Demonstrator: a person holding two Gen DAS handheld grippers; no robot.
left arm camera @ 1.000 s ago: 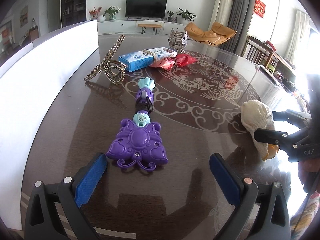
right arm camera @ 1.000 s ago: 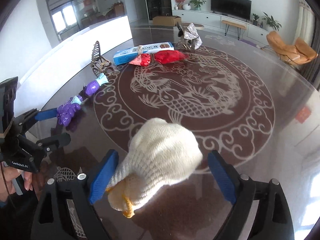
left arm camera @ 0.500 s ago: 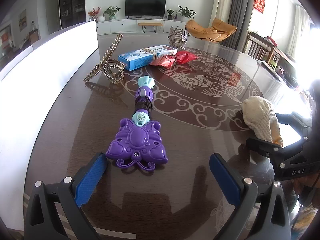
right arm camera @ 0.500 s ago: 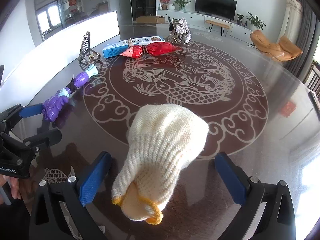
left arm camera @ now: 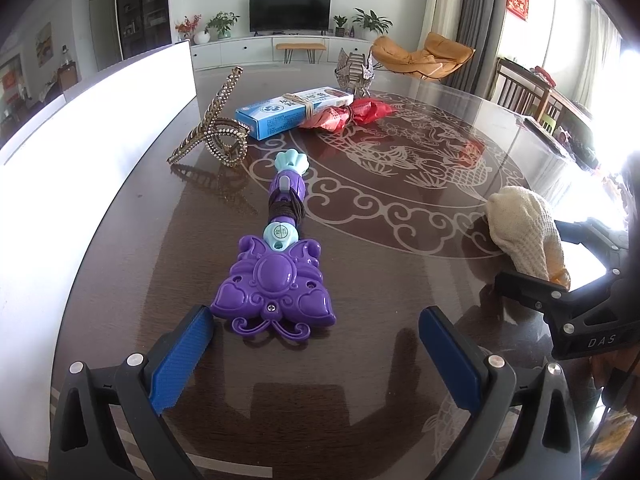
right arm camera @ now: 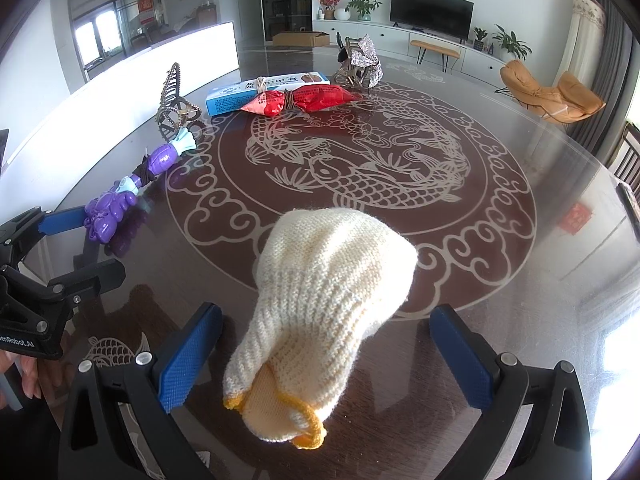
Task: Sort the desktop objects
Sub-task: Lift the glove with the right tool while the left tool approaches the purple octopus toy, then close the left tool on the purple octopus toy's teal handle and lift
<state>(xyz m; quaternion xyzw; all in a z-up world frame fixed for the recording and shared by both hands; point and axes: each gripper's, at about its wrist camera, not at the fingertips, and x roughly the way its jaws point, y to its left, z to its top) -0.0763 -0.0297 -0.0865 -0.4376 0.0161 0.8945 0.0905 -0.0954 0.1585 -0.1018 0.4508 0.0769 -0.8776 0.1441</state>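
Where the white panel point(left arm camera: 92, 168) borders the table point(left arm camera: 380, 360) on the left, a gold rhinestone hair claw point(left arm camera: 218, 128) stands on its curved teeth. Just to its right lies a purple moulded-plastic butterfly wand point(left arm camera: 276, 280), glossy, with a teal collar and teal shell-shaped end, and a dark cord wound round its handle. The left gripper point(left arm camera: 316, 344) hovers with jaws wide, blue ribbed pads flanking the wand's butterfly head without touching it. Farther back, a flat blue-and-white cardboard box point(left arm camera: 292, 110) bound with twine lies beside a crinkled red plastic packet point(left arm camera: 348, 114) tied at its middle, and behind these a silvery sequinned item point(left arm camera: 354, 70) of unclear kind. The table is dark, polished and reflective, with a pale carp-and-cloud motif. On the right, a cream knitted glove point(right arm camera: 328, 300), ribbed and soft, with a yellow-edged cuff, lies bunched on the table near its front edge. The right gripper point(right arm camera: 324, 360) has jaws fully apart; the cuff lies between the pads, touching neither.
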